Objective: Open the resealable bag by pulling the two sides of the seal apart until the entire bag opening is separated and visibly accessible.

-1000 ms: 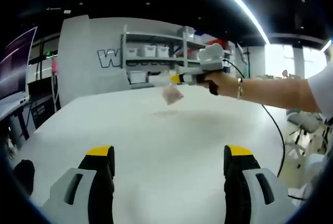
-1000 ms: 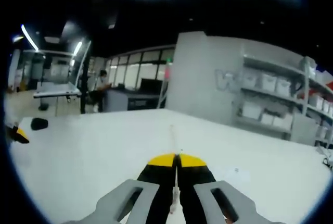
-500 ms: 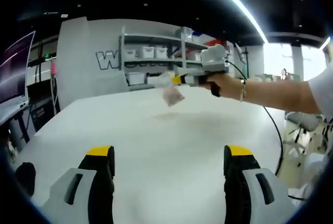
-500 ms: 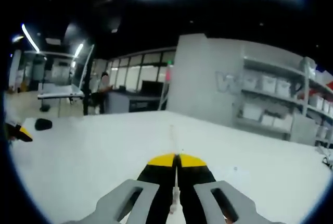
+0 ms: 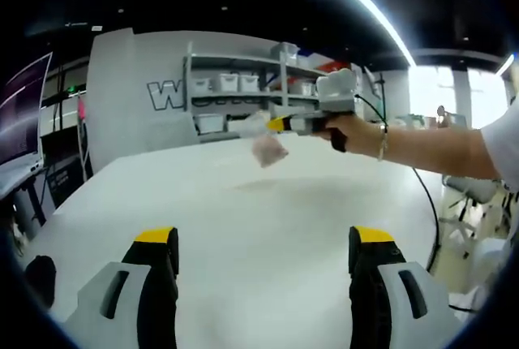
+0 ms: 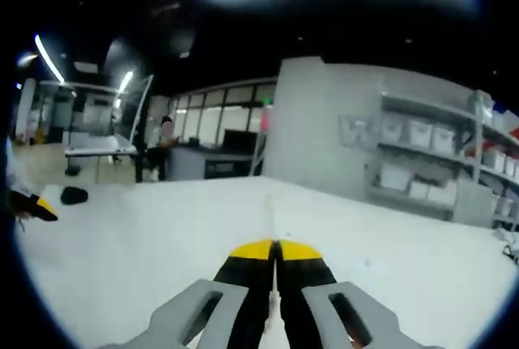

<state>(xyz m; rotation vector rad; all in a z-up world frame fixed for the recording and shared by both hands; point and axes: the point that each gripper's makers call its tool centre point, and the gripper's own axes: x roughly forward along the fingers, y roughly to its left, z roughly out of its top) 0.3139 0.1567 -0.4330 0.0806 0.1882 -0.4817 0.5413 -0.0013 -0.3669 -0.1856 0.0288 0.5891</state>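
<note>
My right gripper [image 6: 274,245] is pinching its two yellow-tipped jaws tight together on the top edge of the one resealable bag [image 5: 268,148]. In the right gripper view only a thin pale strip of that bag [image 6: 273,280] is showing between the black pads. In the left gripper view the same gripper [image 5: 272,124] is coming in from the right, my hand [image 5: 345,128] is wrapping its handle, and the bag is hanging from its tips in the air, clear of the white table [image 5: 268,227]. The bag is translucent with something pinkish inside; I cannot tell whether its seal is parted.

My left gripper [image 5: 266,239] is standing with its two jaws wide apart and gripping nothing, low over the near part of the table and well apart from the bag. One of its yellow tips [image 6: 32,207] is peeking in at the left edge of the right gripper view.

One small dark object [image 6: 73,196] is lying on the table near that tip. Beyond the table one grey shelving unit [image 5: 243,93] is holding several white bins, standing against a grey wall with large lettering. One person [image 6: 165,148] is sitting far off by a desk.
</note>
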